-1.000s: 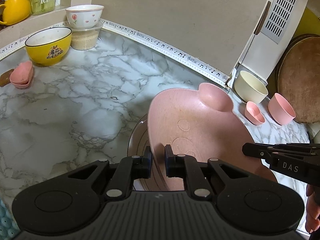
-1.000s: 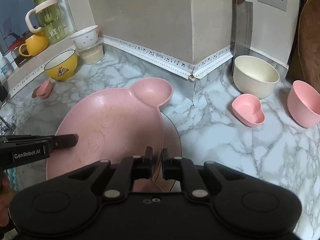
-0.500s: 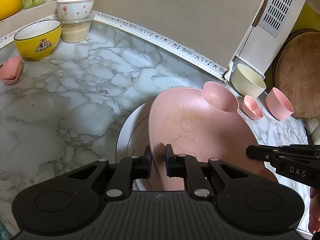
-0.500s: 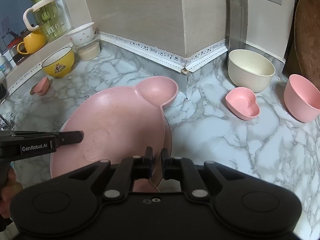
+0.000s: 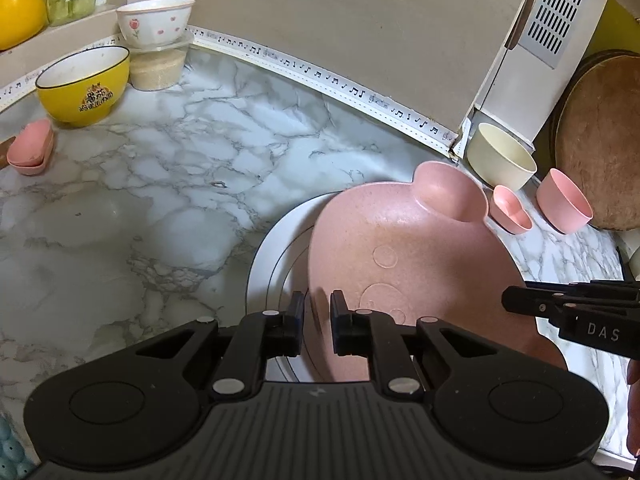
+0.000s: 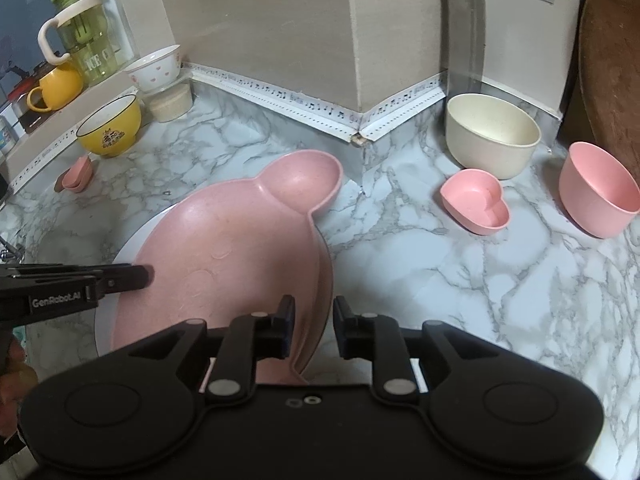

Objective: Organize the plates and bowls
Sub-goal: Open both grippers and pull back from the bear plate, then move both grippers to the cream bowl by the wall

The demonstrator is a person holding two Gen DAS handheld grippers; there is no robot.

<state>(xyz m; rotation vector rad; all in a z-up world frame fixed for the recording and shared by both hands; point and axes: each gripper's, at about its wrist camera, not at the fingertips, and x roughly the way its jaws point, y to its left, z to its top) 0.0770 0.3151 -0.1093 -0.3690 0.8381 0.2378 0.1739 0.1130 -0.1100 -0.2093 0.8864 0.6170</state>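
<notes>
A pink bear-shaped plate (image 5: pixel 400 264) (image 6: pixel 236 256) lies on a white round plate (image 5: pixel 276 252) (image 6: pixel 132 248) on the marble counter. My left gripper (image 5: pixel 317 322) has its jaws slightly parted around the pink plate's left rim. My right gripper (image 6: pixel 313 330) has its jaws parted wider around the plate's right rim. Each gripper's fingers show from the side in the other's view, the right one (image 5: pixel 568 308) and the left one (image 6: pixel 80 284).
A cream bowl (image 6: pixel 492 134), a pink heart dish (image 6: pixel 476 202) and a pink bowl (image 6: pixel 600 194) stand at the right. A yellow bowl (image 5: pixel 84 84), a floral bowl on a container (image 5: pixel 156 24) and stacked pink dishes (image 5: pixel 32 146) stand at the left.
Both grippers have opened and let go of the pink plate, which has come down from its tilt onto the white plate.
</notes>
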